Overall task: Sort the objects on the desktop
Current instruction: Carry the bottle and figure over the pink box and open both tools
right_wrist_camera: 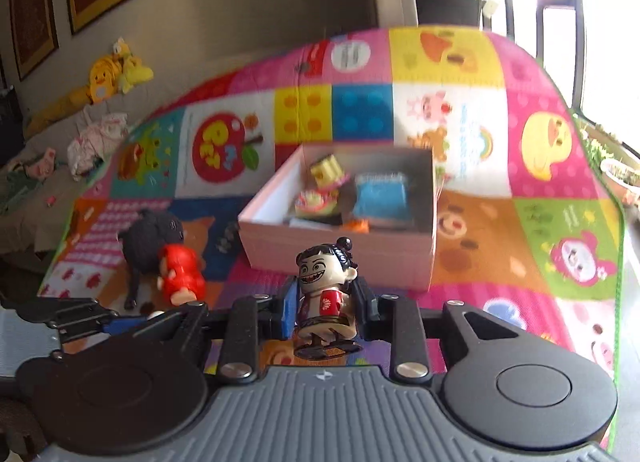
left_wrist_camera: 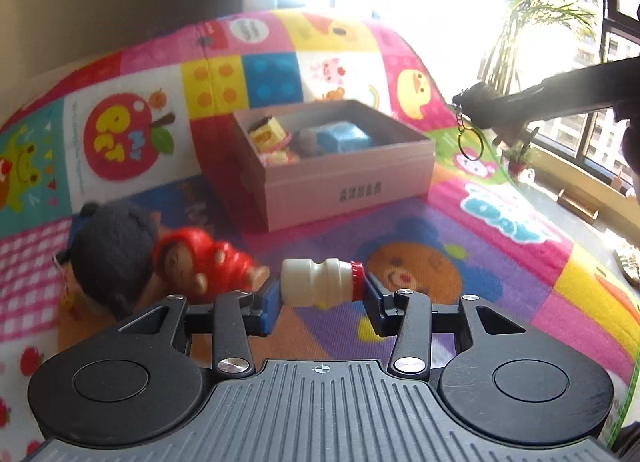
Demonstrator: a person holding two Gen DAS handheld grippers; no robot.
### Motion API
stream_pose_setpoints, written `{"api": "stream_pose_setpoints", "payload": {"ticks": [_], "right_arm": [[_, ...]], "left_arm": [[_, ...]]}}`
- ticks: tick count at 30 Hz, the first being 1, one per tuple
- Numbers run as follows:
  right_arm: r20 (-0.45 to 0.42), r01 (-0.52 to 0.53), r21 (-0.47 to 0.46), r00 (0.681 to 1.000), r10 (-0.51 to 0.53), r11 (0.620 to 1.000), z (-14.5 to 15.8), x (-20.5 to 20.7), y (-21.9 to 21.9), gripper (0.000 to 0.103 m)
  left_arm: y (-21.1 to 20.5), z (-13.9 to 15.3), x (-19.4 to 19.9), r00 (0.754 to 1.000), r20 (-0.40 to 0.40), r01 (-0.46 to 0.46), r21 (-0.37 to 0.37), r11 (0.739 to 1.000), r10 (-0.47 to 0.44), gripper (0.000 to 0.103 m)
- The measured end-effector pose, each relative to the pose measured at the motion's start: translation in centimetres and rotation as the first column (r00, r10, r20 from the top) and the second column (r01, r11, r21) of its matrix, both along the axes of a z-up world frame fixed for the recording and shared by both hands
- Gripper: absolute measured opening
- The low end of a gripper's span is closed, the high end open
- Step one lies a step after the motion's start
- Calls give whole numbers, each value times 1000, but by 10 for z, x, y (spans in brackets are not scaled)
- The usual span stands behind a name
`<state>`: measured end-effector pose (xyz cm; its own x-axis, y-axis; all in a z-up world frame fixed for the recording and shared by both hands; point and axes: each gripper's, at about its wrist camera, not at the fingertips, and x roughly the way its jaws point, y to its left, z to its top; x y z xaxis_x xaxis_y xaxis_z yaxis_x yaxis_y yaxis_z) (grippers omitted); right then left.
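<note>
Left gripper (left_wrist_camera: 318, 294): clamped endwise on small bottle (left_wrist_camera: 320, 281), clear of mat (left_wrist_camera: 500, 254). Right gripper (right_wrist_camera: 326, 308): clamped on figurine (right_wrist_camera: 325, 294), upright. Box (right_wrist_camera: 340, 258) just ahead, part-filled. Carry both over rim, keep level, release low inside; avoid red toy (left_wrist_camera: 208, 262).

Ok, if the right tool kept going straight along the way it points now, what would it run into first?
Most likely the near wall of the open pink cardboard box, which sits directly beyond the grinning dark-haired figurine clamped in the right tool. Depth is hard to judge, so it might touch the colourful patchwork mat first.
</note>
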<state>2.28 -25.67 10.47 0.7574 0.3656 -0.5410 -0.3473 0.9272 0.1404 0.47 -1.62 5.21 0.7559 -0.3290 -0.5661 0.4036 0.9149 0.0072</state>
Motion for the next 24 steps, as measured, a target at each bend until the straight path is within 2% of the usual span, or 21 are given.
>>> {"api": "stream_pose_setpoints", "payload": {"ticks": [5,7,10,14,15,16,17,20,21,24], "right_arm": [[140,24,107,989,-39,994,54,-12,-26,28],[172,25,123,984,-46,992,65,-14,-33,28],[187,44,121,980,-66,992,69,-12,-40,28],[158,79,119,983,-98,990,61,-6,-48,28],[150,87,117,983,-104,989,58,-5,-50,28],[145,93,113,983,-109,989,55,-2,-51,28],[139,99,108,984,-114,989,52,-1,-52,28],[119,113,102,985,-125,988,44,5,-55,28],[110,115,104,986,-126,988,41,7,-55,28],[67,119,116,990,-127,986,33,23,-55,28]], "left_arm": [[-28,35,30,989,144,38,21,999,-41,48],[-40,42,47,986,162,47,24,999,-50,48],[-58,45,78,985,163,60,18,998,-62,48],[-80,40,116,984,174,36,24,999,-40,49],[-82,37,126,985,171,24,18,1000,-27,56],[-83,33,133,986,164,9,17,1000,-11,70],[-81,28,138,988,153,-14,18,1000,11,76],[-71,19,134,992,121,-29,-5,1000,29,88],[-66,16,127,993,116,-28,-13,1000,29,96],[-51,10,101,991,129,-40,-18,999,42,101]]}}
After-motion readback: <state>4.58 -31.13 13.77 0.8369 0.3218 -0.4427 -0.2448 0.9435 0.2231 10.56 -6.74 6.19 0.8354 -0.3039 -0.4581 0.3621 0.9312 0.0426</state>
